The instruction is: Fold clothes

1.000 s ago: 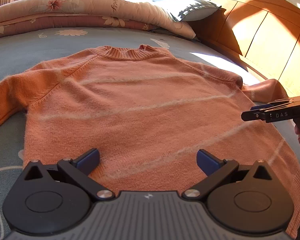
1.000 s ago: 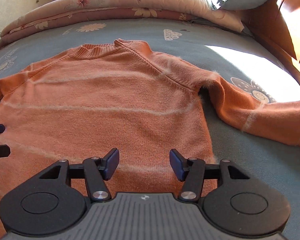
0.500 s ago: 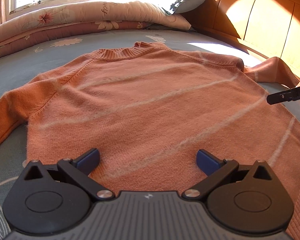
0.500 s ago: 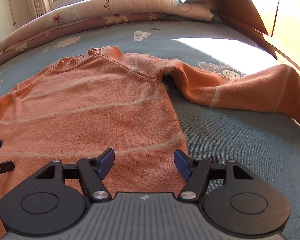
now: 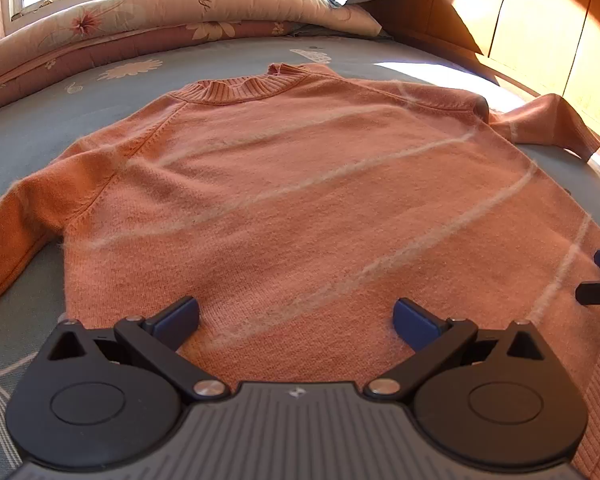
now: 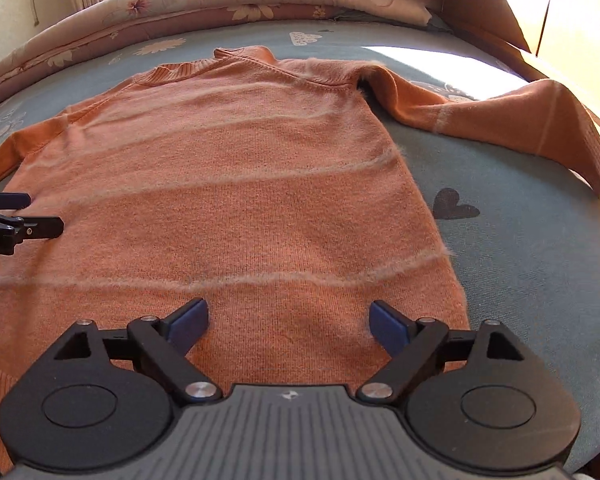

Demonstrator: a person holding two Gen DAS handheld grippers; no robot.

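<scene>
- Sweater (image 5: 300, 208) lies flat, front up, across the bed (image 5: 228, 60), filling mid-frame; neck toward the top of frame, hem at the bottom.
- Left hand-held gripper (image 5: 296, 320) and right hand-held gripper (image 6: 288, 322) hover low over the hem, jaws apart, holding nothing; likely lined up for a hem grasp.
- Orange knit, pale fuzzy stripes. Sleeves spread outward, right one reaching the upper right. No fold visible.

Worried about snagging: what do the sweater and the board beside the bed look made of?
Sweater: soft fuzzy knit, probably wool or a blend, judging by the stray fibres on its pale stripes and the ribbed collar. Board: smooth varnished wood, glossy in the sun.
</scene>
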